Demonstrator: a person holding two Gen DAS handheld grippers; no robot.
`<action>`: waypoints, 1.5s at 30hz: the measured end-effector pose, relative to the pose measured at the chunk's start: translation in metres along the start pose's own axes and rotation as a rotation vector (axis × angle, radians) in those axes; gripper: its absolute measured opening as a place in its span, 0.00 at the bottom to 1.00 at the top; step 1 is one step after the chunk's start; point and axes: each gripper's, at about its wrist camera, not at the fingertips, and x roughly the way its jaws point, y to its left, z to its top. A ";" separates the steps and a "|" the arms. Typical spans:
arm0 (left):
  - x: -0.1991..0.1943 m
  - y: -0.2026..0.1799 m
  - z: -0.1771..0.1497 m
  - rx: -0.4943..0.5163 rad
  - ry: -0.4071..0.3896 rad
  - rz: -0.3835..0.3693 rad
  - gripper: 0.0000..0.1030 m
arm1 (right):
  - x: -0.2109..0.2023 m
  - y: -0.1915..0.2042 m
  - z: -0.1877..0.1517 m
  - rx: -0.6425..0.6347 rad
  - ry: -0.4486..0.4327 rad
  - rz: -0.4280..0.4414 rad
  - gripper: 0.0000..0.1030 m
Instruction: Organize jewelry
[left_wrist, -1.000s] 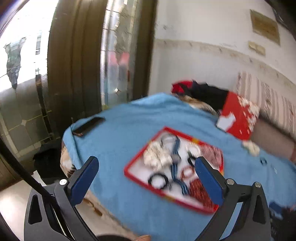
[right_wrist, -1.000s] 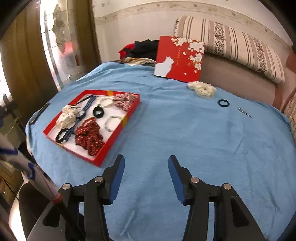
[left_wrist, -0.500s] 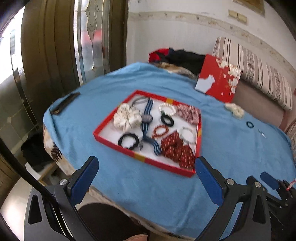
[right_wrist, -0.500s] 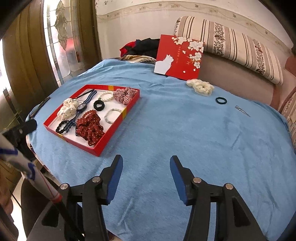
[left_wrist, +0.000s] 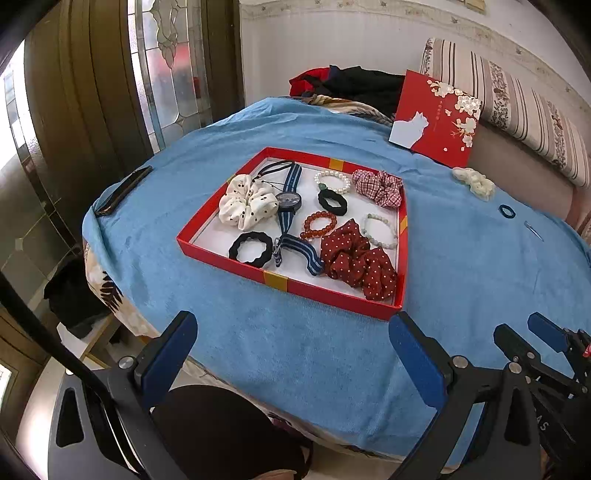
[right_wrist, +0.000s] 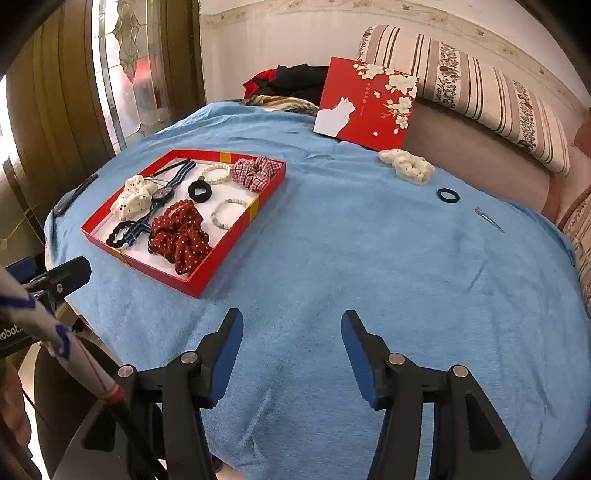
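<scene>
Since the earlier frames, the left gripper (left_wrist: 291, 349) has come down and turned toward the red tray (left_wrist: 280, 278), so the tray is now sitting in the middle of its view and no longer looks blurred; the right gripper (right_wrist: 291, 345) has been opening its jaws a little more, and nothing is lying between them. Both grippers are hanging open and empty above the near part of the blue cloth (right_wrist: 369, 258), the left one with its jaws spread wide. The tray is lying on the left part of the cloth, and it is holding a white dotted scrunchie (left_wrist: 246, 205), a striped watch (left_wrist: 289, 201), a pearl bracelet (left_wrist: 332, 181), a checked scrunchie (left_wrist: 376, 186), two black hair ties (left_wrist: 255, 248), an amber bead bracelet (left_wrist: 319, 225), a pale bead bracelet (left_wrist: 380, 230) and a dark red dotted scrunchie (left_wrist: 358, 264) at its near right corner. Outside the tray, at the far right of the cloth, a cream scrunchie (right_wrist: 408, 166), a dark hair tie (right_wrist: 448, 195) and a metal hair clip (right_wrist: 488, 218) are lying apart from each other. A red box lid (right_wrist: 369, 101) with a white cat is leaning behind them against the sofa (right_wrist: 480, 147), and a black phone (left_wrist: 123, 190) is resting at the far left edge of the cloth.
</scene>
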 end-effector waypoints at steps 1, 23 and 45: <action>0.001 0.000 0.000 0.002 0.001 0.002 1.00 | 0.001 0.001 0.000 -0.002 0.003 -0.002 0.58; 0.023 0.011 -0.006 -0.019 0.063 -0.003 1.00 | 0.015 0.017 -0.002 -0.029 0.044 -0.020 0.59; 0.022 0.020 -0.008 -0.048 0.083 -0.009 1.00 | 0.011 0.029 -0.001 -0.038 0.038 -0.020 0.62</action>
